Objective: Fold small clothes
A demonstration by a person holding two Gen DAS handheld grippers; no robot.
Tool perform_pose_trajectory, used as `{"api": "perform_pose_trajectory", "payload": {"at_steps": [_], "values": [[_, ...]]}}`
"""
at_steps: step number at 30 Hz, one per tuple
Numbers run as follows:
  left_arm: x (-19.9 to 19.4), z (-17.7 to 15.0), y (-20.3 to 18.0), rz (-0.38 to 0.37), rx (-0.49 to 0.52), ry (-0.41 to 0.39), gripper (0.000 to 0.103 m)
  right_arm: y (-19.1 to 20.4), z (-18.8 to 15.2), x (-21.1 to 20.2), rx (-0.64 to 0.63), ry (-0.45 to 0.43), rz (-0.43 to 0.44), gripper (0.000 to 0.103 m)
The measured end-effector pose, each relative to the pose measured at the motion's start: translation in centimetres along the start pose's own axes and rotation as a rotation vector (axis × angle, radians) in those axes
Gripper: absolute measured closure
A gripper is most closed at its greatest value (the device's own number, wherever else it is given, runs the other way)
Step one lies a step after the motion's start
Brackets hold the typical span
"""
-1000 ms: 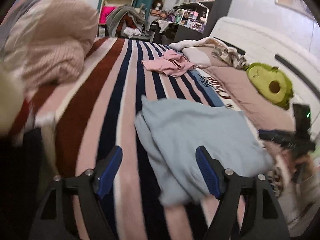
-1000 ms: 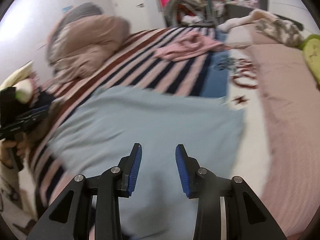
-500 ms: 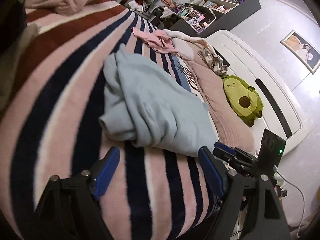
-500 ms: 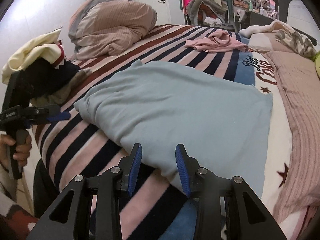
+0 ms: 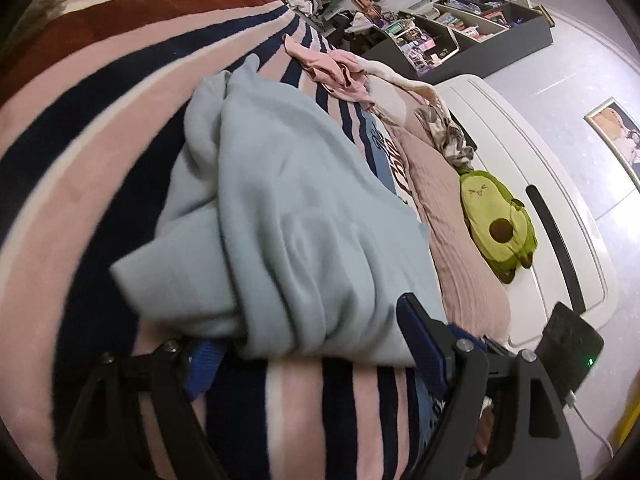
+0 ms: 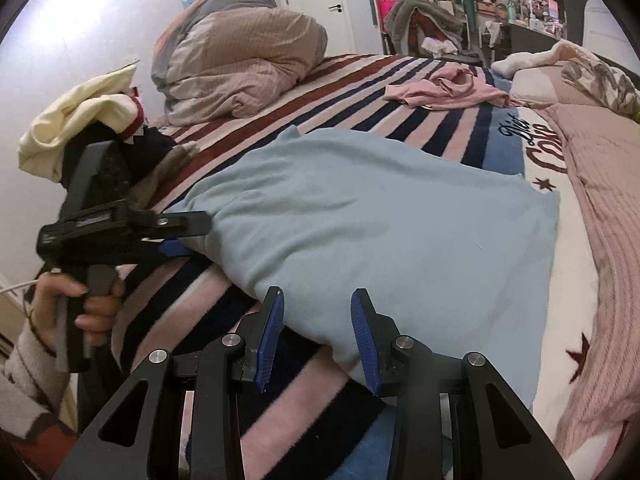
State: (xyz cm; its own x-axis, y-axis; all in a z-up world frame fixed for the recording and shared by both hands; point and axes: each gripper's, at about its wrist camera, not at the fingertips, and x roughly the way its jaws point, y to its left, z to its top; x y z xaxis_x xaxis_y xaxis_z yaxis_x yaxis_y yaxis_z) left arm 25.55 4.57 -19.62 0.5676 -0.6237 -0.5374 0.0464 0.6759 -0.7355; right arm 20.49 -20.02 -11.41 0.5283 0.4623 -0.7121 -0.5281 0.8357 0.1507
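1. The light blue garment [image 6: 380, 232] lies folded on the striped blanket [image 5: 80, 128] of the bed, its near edge toward both tools.
2. The left tool [image 5: 312, 344] stands wide, straddling the garment's bunched corner; nothing is pinched yet.
3. The right tool [image 6: 316, 328] is narrower but apart, fabric edge lying between its pads [image 6: 364, 336].
4. Risk: closing on only the top layer would peel the fold apart.
5. Risk: uneven lifting by the two tools may skew the layers or drag in the blanket.
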Motion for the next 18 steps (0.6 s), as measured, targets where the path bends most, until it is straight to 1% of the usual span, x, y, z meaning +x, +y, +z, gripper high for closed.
{"api": "perform_pose_trajectory", "payload": {"at_steps": [3,5,7,8,10,13,18], "values": [[1.0,0.6,-0.5,0.027,0.009,-0.017,0.026,0.0,0.0,0.6,-0.014,0.020,0.007,0.073],[1.5,0.8,-1.0,0.063,0.033,-0.031,0.029,0.0,0.0,1.0,-0.032,0.032,0.010,0.073],[1.8,0.9,-1.3,0.086,0.052,-0.040,0.042,0.1,0.1,1.4,-0.046,0.039,0.014,0.073],[1.9,1.0,-1.4,0.090,0.059,-0.041,0.045,0.0,0.1,1.6,-0.048,0.046,0.020,0.073],[2.0,1.2,-1.7,0.110,0.088,-0.045,0.054,-0.1,0.0,2.0,-0.048,0.057,0.029,0.073],[2.2,1.3,-2.9,0.162,0.171,-0.051,0.062,-0.2,-0.3,2.6,-0.046,0.068,0.039,0.073],[2.0,1.3,-5.5,0.226,0.308,-0.077,0.066,-0.2,-0.8,2.8,-0.039,0.068,0.040,0.072]]}}
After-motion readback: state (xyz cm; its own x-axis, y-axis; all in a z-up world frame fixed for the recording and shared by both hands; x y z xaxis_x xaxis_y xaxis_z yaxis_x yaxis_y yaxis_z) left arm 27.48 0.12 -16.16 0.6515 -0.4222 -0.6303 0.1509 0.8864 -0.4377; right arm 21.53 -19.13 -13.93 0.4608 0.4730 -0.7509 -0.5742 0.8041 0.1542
